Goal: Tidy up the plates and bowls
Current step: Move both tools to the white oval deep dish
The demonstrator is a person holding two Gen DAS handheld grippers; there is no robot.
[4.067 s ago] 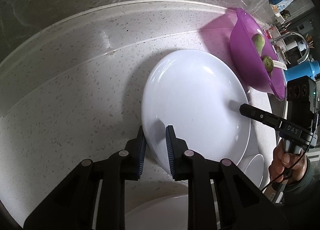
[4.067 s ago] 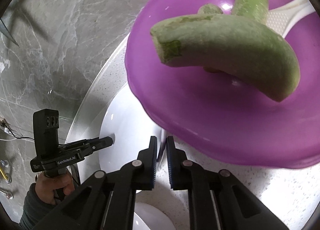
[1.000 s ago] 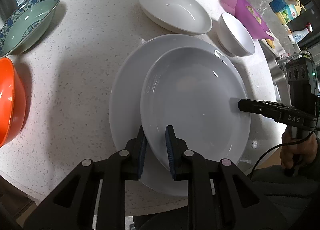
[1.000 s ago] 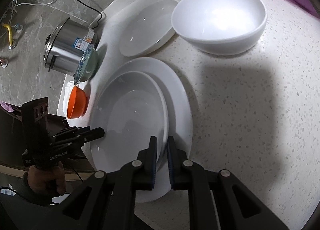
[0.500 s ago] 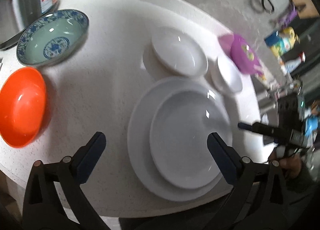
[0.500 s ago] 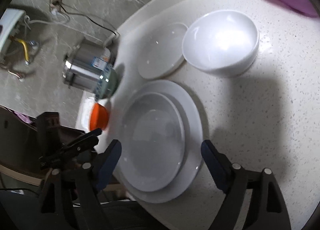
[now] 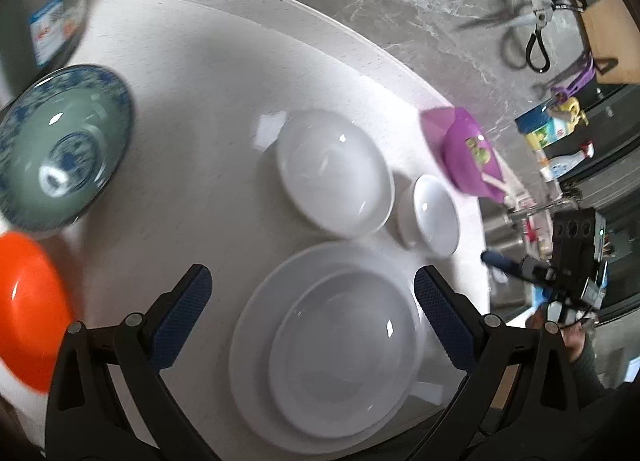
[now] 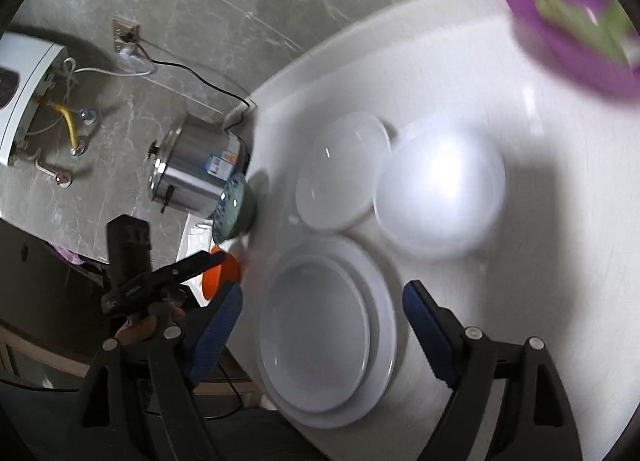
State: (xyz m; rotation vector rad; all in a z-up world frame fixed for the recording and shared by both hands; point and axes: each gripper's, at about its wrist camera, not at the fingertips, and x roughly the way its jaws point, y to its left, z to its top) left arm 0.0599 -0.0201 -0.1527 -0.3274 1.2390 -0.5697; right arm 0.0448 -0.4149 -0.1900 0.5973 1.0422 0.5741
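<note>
A smaller white plate (image 7: 344, 345) lies inside a larger white plate (image 7: 248, 341) near the round table's front edge. My left gripper (image 7: 312, 281) hangs open above them, touching nothing. In the right wrist view the same stack, small plate (image 8: 316, 333) on large plate (image 8: 384, 325), sits under my open right gripper (image 8: 322, 293), which is empty too. Behind the stack stand a deep white plate (image 7: 334, 169) and a small white bowl (image 7: 430, 215). Each view catches the other gripper off the table's side: right gripper (image 7: 492, 259), left gripper (image 8: 212, 259).
A blue-patterned green bowl (image 7: 56, 157) and an orange bowl (image 7: 28, 309) sit at the left. A purple bowl (image 7: 472, 157) with green vegetables stands far right. A steel pot (image 8: 196, 169) stands at the table's left rim. Scissors (image 7: 536, 37) hang on the marble wall.
Both grippers let go of the smaller plate, which now rests on the larger one. Both opened wide and rose back from the table, so more of the table shows.
</note>
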